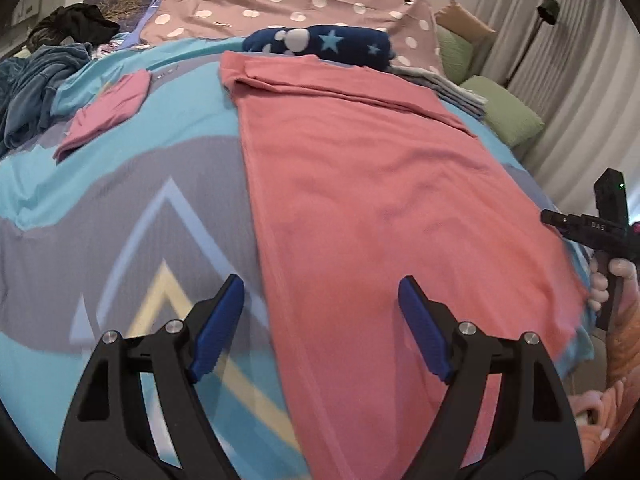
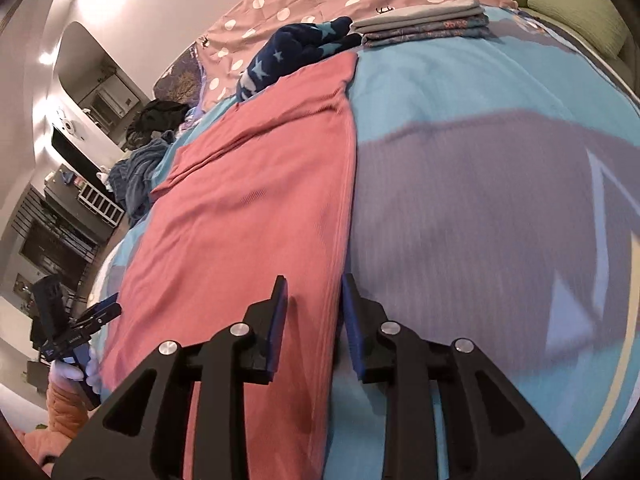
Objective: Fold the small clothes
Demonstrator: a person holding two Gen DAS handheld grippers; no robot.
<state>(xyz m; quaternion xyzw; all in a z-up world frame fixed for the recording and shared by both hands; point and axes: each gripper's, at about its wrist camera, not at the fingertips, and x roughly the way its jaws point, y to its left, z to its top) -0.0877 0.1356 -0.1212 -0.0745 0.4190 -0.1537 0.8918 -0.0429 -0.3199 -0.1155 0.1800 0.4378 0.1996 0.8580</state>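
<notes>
Bedroom scene, with grey curtains [image 1: 568,92] hanging beyond the far right corner of the bed. Bed covered by a blue and grey bedspread [image 1: 120,208] printed with pale triangle outlines. Spread lengthwise down the middle of that bedspread: a long pink garment [image 1: 360,184], lying flat, with a fold along its far end. Left of the pink garment, apart from it, a smaller pink folded piece [image 1: 108,108]. At the far end of the pink garment, touching or just behind its edge, a dark blue fleece item with pale stars [image 1: 320,42]. Beyond that, a mauve polka-dot cover [image 1: 280,4]. Right of the fleece item, a low stack of folded grey and patterned cloths [image 2: 424,24], with green pillows [image 1: 508,116] further out. Far left of the pink garment, a heap of dark teal cloth [image 1: 28,88] and a black bundle [image 1: 80,22].

Left gripper [image 1: 320,300] hovering with jaws spread wide, nothing between the blue pads [image 1: 218,328]; left pad over the bedspread, right pad over the near part of the pink garment. Left gripper also visible from the right wrist view, low at the left side of the pink garment, held by a hand [image 2: 68,372].

Right gripper [image 2: 314,296] with jaws narrowly apart, straddling the right-hand edge of the pink garment near its near end; pads not seen pressing the cloth. Motion blur over the near fabric.
</notes>
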